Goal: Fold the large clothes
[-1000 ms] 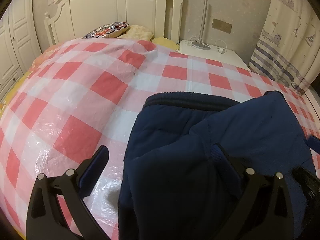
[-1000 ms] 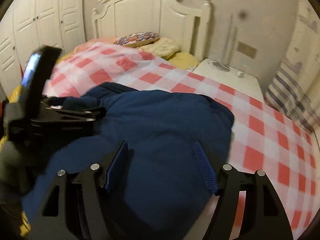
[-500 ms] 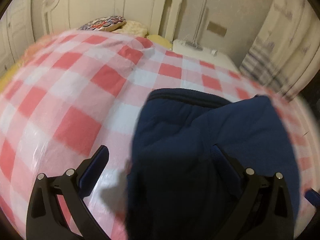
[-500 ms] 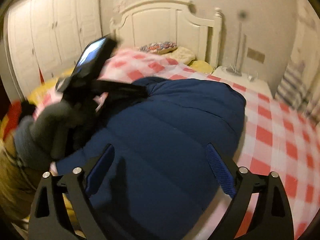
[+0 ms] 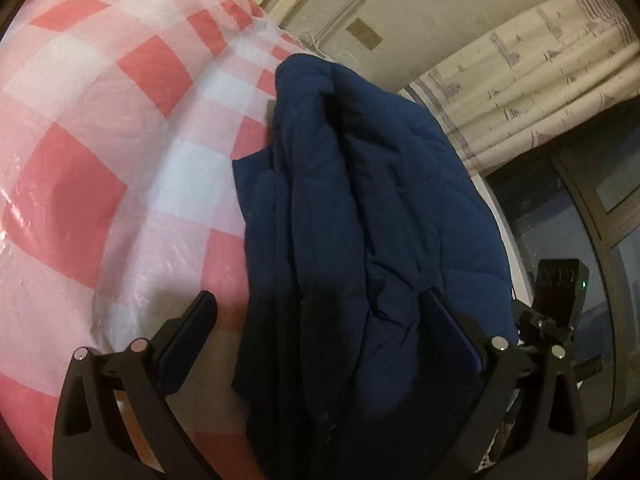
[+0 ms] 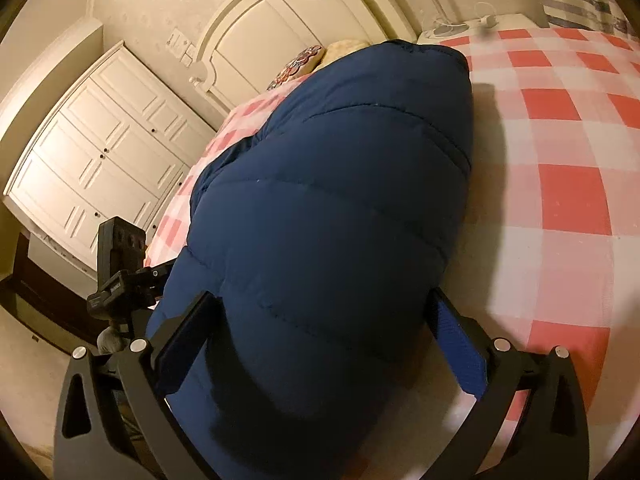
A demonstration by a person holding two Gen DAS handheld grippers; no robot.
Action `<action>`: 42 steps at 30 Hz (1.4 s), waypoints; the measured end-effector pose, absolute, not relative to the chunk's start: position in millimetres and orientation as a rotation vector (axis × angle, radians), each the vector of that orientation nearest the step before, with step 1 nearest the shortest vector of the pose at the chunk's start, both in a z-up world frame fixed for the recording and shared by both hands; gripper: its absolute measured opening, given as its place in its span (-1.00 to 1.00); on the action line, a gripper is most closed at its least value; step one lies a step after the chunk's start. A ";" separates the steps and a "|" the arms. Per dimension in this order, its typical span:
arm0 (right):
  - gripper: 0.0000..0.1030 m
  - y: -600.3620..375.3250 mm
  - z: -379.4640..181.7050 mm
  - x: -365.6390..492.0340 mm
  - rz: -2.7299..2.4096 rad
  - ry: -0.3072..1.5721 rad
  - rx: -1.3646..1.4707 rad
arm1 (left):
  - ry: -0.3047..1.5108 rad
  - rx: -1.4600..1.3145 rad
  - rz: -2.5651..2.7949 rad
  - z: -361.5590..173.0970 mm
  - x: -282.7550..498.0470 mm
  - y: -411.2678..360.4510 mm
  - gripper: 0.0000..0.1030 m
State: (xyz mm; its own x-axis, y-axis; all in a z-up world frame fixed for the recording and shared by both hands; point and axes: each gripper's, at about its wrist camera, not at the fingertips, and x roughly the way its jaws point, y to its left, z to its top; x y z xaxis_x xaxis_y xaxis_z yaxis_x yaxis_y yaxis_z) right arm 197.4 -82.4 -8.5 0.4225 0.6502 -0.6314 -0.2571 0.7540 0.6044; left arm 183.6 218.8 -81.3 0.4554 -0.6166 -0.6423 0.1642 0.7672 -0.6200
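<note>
On checked bedspread (image 5: 100,128), navy jacket (image 6: 340,184) unlabelled; right tongs (image 6: 320,328) opening, left tongs (image 5: 316,320) spread.

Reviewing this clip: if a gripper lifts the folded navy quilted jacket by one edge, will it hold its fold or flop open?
The navy quilted jacket will probably flop: the left wrist view shows loose, sagging layers. Its puffy quilting suggests it is light for its bulk and would spring back after being squeezed. It may also slide when pushed, since the checked cover looks like glossy plastic.

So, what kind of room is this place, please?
Most likely a home bedroom: a bed with a white headboard and pillows, a white wardrobe, and a curtain.
</note>
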 end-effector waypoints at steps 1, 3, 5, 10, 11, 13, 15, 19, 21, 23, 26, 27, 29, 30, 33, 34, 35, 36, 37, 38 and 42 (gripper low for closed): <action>0.91 -82.1 -9.7 199.2 0.603 0.994 0.454 | 0.995 -0.514 -0.516 -81.7 183.8 216.6 0.96; 0.91 -88.6 -14.7 199.1 0.629 1.026 0.473 | 1.007 -0.486 -0.543 -82.1 183.1 210.7 0.96; 0.91 -93.9 -22.6 196.8 0.662 1.053 0.514 | 1.003 -0.475 -0.560 -83.0 183.9 208.5 0.96; 0.91 -88.7 -38.0 202.7 0.713 1.062 0.591 | 1.007 -0.415 -0.576 -81.3 188.3 197.4 0.96; 0.91 -87.2 -37.8 202.8 0.716 1.051 0.586 | 1.004 -0.417 -0.590 -81.2 188.8 194.6 0.83; 0.88 -84.1 -33.8 198.3 0.722 0.979 0.566 | 0.961 -0.472 -0.637 -78.2 184.5 191.1 0.44; 0.67 -84.3 -28.2 185.3 0.717 0.894 0.535 | 0.906 -0.426 -0.602 -72.3 175.8 186.2 0.26; 0.51 -91.4 -14.3 183.1 0.691 0.755 0.492 | 0.838 -0.375 -0.543 -51.7 171.1 166.7 0.01; 0.47 -101.2 -3.6 187.9 0.675 0.696 0.498 | 0.807 -0.369 -0.549 -37.7 180.0 155.0 0.00; 0.46 -114.9 6.5 197.9 0.652 0.663 0.499 | 0.775 -0.352 -0.562 -19.1 200.1 136.1 -0.01; 0.46 -158.2 22.3 226.4 0.573 0.617 0.492 | 0.767 -0.331 -0.584 0.1 250.5 99.2 -0.01; 0.46 -169.3 25.3 237.2 0.552 0.611 0.496 | 0.770 -0.338 -0.594 2.6 270.7 86.2 -0.01; 0.46 -188.7 27.6 260.3 0.504 0.591 0.494 | 0.779 -0.346 -0.595 -0.7 306.2 63.8 -0.01; 0.45 -200.1 23.4 277.0 0.479 0.602 0.484 | 0.795 -0.342 -0.587 -5.0 318.0 53.1 -0.01; 0.51 -222.5 -10.8 316.7 0.354 0.758 0.466 | 0.965 -0.333 -0.501 -49.2 360.1 17.7 0.19; 0.56 -229.9 -23.4 322.3 0.310 0.816 0.489 | 0.947 -0.354 -0.487 -55.1 360.0 16.0 0.50; 0.63 -241.6 -30.5 321.0 0.304 0.808 0.555 | 0.926 -0.361 -0.463 -57.0 357.4 14.6 0.59; 0.63 -243.6 -29.1 317.6 0.306 0.799 0.553 | 0.917 -0.355 -0.447 -55.6 354.1 14.4 0.59; 0.66 -243.5 -23.8 312.5 0.286 0.790 0.520 | 0.908 -0.342 -0.426 -51.6 349.9 16.0 0.63; 0.68 -241.7 -16.8 306.8 0.255 0.780 0.483 | 0.898 -0.322 -0.403 -47.0 345.0 18.4 0.72; 0.85 -227.6 39.6 256.5 0.147 0.620 0.358 | 0.716 -0.125 -0.246 12.0 298.6 16.7 0.90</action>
